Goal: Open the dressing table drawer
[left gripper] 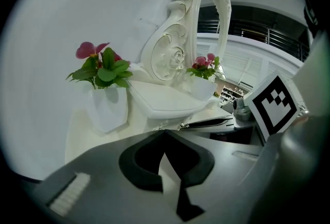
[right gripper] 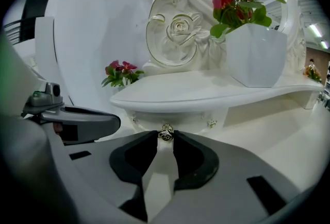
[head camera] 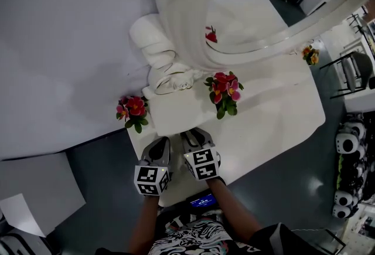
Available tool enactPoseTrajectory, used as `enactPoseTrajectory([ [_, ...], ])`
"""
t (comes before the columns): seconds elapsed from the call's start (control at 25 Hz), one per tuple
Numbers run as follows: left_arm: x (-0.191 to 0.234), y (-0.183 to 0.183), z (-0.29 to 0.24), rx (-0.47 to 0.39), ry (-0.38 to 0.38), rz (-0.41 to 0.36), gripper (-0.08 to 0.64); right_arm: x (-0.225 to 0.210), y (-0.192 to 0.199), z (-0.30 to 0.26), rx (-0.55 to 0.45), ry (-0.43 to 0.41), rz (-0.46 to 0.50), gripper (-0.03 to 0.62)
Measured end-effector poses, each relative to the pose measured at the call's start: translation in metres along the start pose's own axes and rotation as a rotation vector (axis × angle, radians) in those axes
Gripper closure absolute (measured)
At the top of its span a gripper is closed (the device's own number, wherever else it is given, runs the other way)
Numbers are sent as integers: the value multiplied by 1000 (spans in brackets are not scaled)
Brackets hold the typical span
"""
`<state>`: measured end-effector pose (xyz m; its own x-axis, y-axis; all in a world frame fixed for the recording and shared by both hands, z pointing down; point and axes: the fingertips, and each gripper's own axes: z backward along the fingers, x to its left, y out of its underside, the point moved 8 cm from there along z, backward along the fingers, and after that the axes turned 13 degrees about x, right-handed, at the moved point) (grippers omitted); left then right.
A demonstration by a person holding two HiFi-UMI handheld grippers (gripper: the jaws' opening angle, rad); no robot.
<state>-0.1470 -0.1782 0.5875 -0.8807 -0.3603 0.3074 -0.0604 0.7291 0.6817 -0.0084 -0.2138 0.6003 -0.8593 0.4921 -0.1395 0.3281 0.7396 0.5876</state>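
Drawer: sitting shut under the small raised shelf at the middle of the dressing table, its front facing the person

Knob: small, rounded, metallic, standing out from the middle of the drawer front; lying between the tips of the right tongs

Right tongs: jaws closing in on the knob from both sides, only the very tips appearing to touch it; nothing else between them

Left tongs: jaws together and holding nothing, hovering just beside the right tongs and short of the shelf

Flower pot: white, standing on the shelf to the right of the drawer, directly above the pull line; a second bunch of flowers standing off to the left

Carved mirror frame: rising behind the shelf

Risks, as judged:
- grip looking shallow, so the tips are likely slipping off the smooth round knob if the pull is starting before the jaws are seating deeper
- pulling upward or sideways rather than straight back is likely jamming the drawer in its slot
- a sudden jerk is risking shaking the shelf and tipping the pot
- the left tongs, being so near, are risking getting in the way of the drawer coming out
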Motion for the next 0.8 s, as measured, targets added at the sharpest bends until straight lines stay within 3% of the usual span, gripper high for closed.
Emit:
enactPoseTrajectory([
  [0.8, -21, 5, 25, -41, 9, -39, 558, 5, 37, 26, 19, -20, 6, 495],
])
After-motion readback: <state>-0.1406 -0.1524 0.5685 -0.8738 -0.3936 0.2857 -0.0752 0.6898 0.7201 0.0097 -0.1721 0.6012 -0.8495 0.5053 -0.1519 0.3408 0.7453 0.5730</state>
